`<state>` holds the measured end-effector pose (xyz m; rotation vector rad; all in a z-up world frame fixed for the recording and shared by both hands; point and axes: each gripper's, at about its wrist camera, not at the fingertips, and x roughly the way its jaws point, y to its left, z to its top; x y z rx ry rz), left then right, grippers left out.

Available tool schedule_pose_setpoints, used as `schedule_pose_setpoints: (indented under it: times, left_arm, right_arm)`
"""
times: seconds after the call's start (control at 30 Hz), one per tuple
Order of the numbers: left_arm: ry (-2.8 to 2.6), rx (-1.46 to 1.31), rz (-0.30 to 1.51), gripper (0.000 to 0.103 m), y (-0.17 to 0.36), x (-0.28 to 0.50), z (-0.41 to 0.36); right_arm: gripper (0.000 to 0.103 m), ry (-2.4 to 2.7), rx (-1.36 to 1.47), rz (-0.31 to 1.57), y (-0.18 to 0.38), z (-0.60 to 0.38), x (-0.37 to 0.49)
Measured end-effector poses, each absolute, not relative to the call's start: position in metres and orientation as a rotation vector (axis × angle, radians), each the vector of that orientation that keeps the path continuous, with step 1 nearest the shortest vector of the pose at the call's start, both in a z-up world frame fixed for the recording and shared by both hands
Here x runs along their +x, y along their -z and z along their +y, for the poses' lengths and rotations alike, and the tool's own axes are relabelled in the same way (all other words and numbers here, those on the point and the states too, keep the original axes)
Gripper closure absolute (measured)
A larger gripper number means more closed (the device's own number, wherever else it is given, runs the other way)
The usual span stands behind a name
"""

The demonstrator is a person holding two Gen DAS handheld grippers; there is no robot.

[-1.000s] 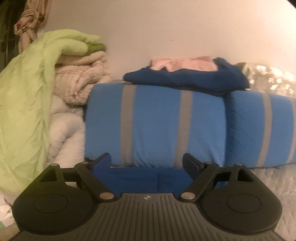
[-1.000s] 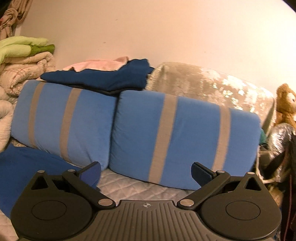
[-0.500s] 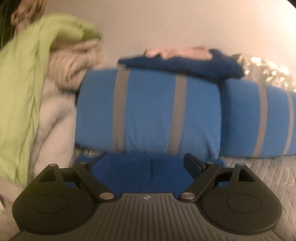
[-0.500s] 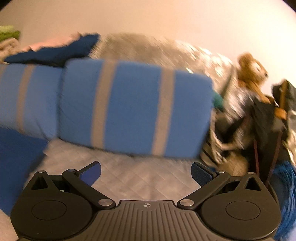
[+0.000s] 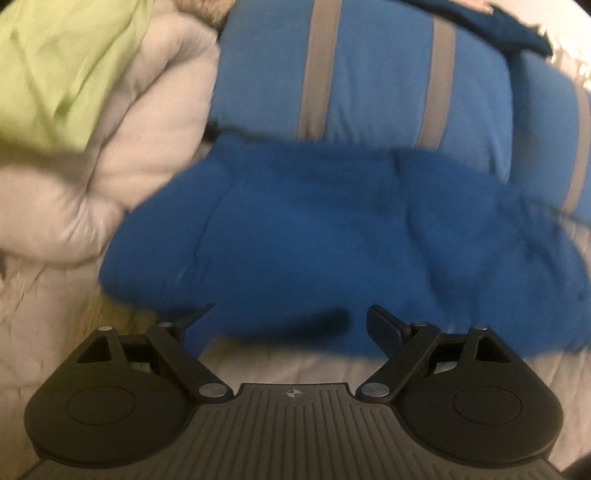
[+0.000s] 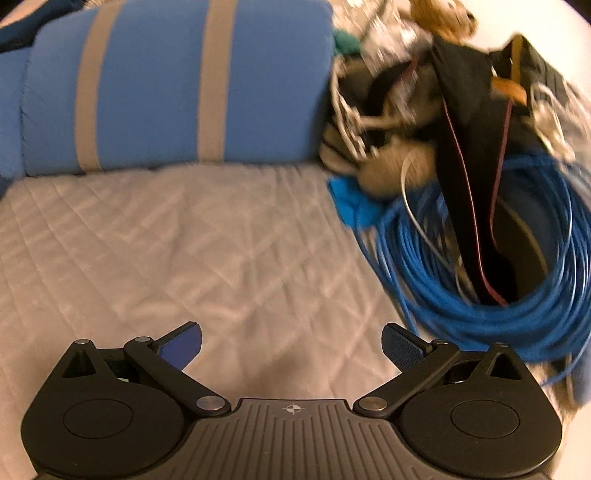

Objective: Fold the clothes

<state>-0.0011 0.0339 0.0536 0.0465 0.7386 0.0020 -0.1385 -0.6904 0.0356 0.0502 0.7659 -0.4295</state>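
The left tongs (image 5: pixel 290 319) stood wide apart with nothing between them, hovering over the near edge of the royal-blue folded fleece garment (image 5: pixel 351 236). That garment lay flat on the pale quilted bed cover (image 5: pixel 288 365), its far edge pressed up against the foot of a bright-blue bolster cushion with grey stripes (image 5: pixel 369 70). To the garment's left, a heap of cream-white padded bedding (image 5: pixel 122 155) bulged toward it, touching its left corner, and a lime-green blanket (image 5: pixel 62 62) draped over the top of that heap. Up at the far right, a dark navy cloth (image 5: pixel 517 29) rested on top of the cushion. The left wrist view was smeared with motion blur, so finer creases could not be read.

Over to the right tongs (image 6: pixel 291 345): also spread wide, gripping nothing, poised above bare quilted bed cover (image 6: pixel 184 236). Beyond that stretch, a second blue cushion with grey stripes (image 6: pixel 177 81) stood along the far edge of the bed. At the right edge sat a thick coil of blue cable (image 6: pixel 461 295), with a black strap edged in red (image 6: pixel 469 177) hanging down into its middle. Behind it, a jumble of dark bags and a tan plush toy (image 6: pixel 439 14) was too blurred to sort out.
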Motion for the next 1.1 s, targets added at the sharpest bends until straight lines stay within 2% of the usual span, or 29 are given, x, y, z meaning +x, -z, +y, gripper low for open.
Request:
schedule_pose_setpoints:
  times: [0.17, 0.3, 0.47, 0.77, 1.1]
  left_arm:
    - [-0.028, 0.039, 0.802, 0.015, -0.020, -0.011, 0.051]
    - [-0.029, 0.111, 0.727, 0.010, -0.006, -0.022, 0.045]
    - [-0.053, 0.079, 0.730, 0.000, -0.004, -0.022, 0.046]
    - [-0.037, 0.069, 0.778, 0.000, -0.004, -0.005, 0.048]
    - [-0.025, 0.078, 0.754, 0.000, -0.002, 0.020, 0.050]
  right_arm:
    - [0.000, 0.464, 0.056, 0.813, -0.008, -0.702, -0.148]
    - [0.000, 0.477, 0.087, 0.803, 0.011, -0.706, -0.159]
    - [0.000, 0.463, 0.211, 0.756, 0.018, -0.715, -0.174]
    - [0.000, 0.456, 0.221, 0.761, 0.017, -0.720, -0.165]
    - [0.000, 0.434, 0.228, 0.742, 0.019, -0.734, -0.145]
